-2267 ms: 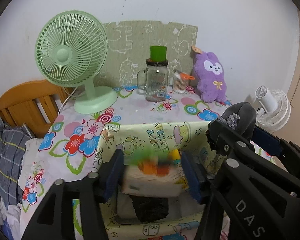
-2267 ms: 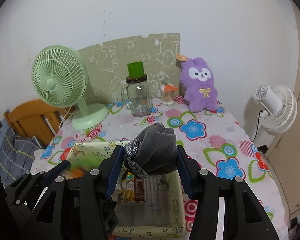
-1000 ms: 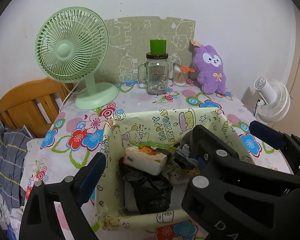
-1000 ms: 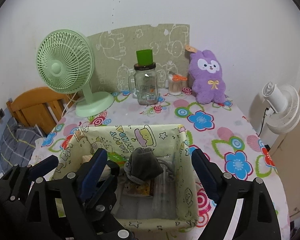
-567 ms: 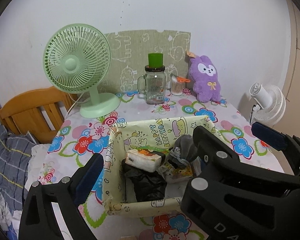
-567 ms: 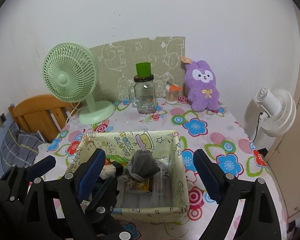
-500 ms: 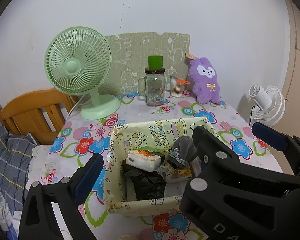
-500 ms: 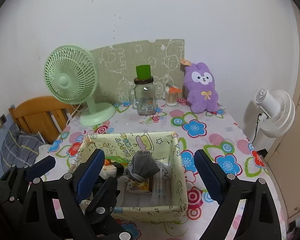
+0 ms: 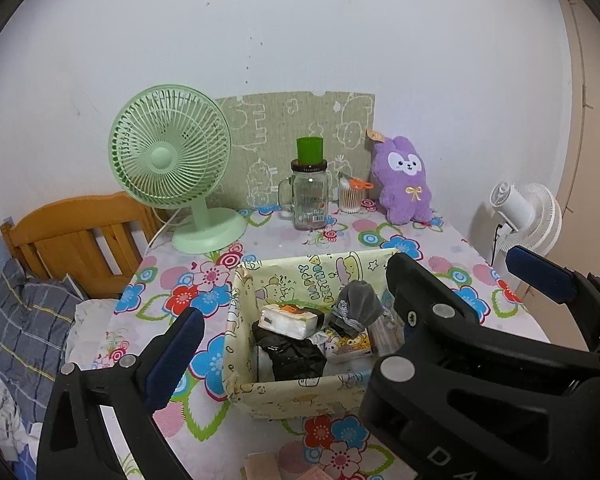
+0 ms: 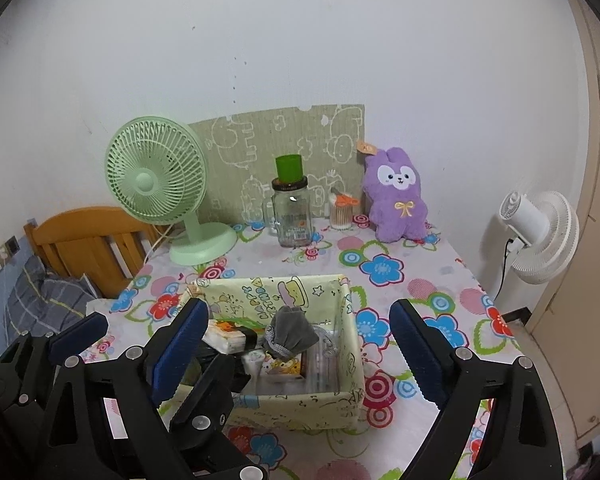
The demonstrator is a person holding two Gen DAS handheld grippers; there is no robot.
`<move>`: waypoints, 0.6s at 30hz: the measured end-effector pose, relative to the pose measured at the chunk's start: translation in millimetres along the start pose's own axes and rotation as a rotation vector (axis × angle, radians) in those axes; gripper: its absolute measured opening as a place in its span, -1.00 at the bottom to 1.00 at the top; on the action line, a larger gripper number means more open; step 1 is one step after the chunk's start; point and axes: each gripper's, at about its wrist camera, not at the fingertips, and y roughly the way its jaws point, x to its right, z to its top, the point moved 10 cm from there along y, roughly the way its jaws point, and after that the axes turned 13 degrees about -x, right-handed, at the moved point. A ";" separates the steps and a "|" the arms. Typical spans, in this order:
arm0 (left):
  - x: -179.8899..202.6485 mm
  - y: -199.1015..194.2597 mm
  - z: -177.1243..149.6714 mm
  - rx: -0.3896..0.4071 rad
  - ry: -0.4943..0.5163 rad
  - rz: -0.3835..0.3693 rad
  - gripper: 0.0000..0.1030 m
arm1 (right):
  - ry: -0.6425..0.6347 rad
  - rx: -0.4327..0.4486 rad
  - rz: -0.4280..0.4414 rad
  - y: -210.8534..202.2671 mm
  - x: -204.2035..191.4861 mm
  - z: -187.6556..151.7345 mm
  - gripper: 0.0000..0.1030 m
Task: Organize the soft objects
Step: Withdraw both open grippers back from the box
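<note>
A pale yellow cartoon-print fabric basket (image 9: 296, 394) (image 10: 300, 404) stands on the flowered table. Inside lie a grey drawstring pouch (image 9: 356, 306) (image 10: 290, 336), a white tissue pack (image 9: 288, 316) (image 10: 226, 338) and a black bag (image 9: 292, 354). A purple plush rabbit (image 9: 404, 180) (image 10: 396, 196) sits at the back of the table. My left gripper (image 9: 352, 312) is open and empty, above and in front of the basket. My right gripper (image 10: 298, 344) is open and empty, also raised before the basket.
A green desk fan (image 9: 172, 168) (image 10: 156, 184), a glass jar with a green cup on it (image 9: 309, 192) (image 10: 291, 212) and a cotton-swab holder (image 9: 350, 196) stand at the back. A white fan (image 10: 540, 236) is at the right, a wooden bed frame (image 9: 76, 236) at the left.
Both grippers let go of their things into the basket, opened wide, then drew back and up. The grey pouch and tissue pack now rest in the basket.
</note>
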 end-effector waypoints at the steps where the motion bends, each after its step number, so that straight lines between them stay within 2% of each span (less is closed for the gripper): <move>1: 0.1 -2.6 -0.5 0.004 0.000 0.000 0.99 | 0.000 0.005 0.001 -2.9 -0.1 0.1 0.83; 18: 3.7 -41.7 -19.8 0.057 0.002 -0.017 0.99 | 0.023 0.062 -0.014 -47.8 -2.0 -20.5 0.96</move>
